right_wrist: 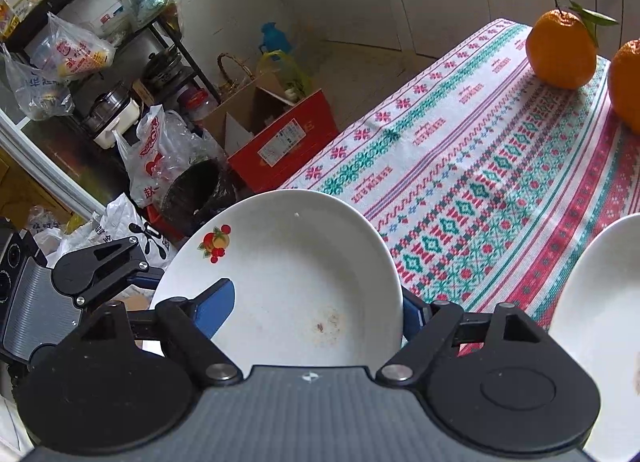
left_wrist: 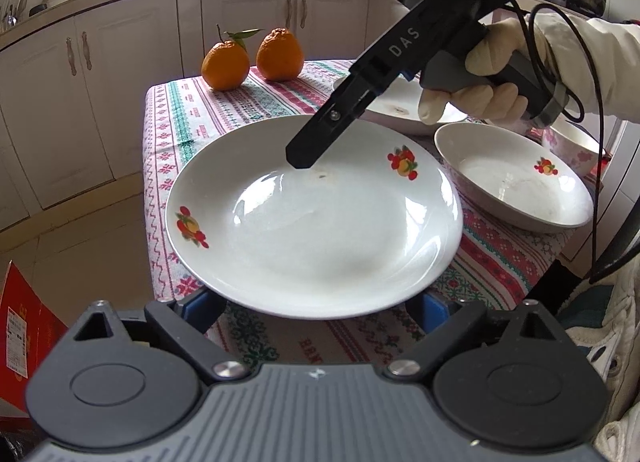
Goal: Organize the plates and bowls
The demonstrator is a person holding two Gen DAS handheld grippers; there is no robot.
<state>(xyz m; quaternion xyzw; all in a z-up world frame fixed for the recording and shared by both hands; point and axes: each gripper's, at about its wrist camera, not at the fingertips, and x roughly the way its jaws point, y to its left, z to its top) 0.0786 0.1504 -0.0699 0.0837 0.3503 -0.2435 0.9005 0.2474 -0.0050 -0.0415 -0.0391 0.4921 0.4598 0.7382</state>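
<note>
A white plate with fruit decals (left_wrist: 316,218) is held above the patterned tablecloth. My right gripper (left_wrist: 298,160) is shut on its far rim; in the right wrist view one blue pad (right_wrist: 218,304) lies inside the plate (right_wrist: 288,282) and the other behind its rim. My left gripper (left_wrist: 320,302) sits under the plate's near edge, its blue fingers (left_wrist: 200,304) spread wide and mostly hidden by the plate. A second decal plate (left_wrist: 516,178) rests to the right, another white plate (left_wrist: 400,110) behind it and a pink-flowered bowl (left_wrist: 576,146) at far right.
Two oranges (left_wrist: 252,58) sit at the table's far end, also in the right wrist view (right_wrist: 560,50). The tablecloth (right_wrist: 480,166) covers the small table. A red box (right_wrist: 284,142), a black bin (right_wrist: 200,194) and bags stand on the floor to the left.
</note>
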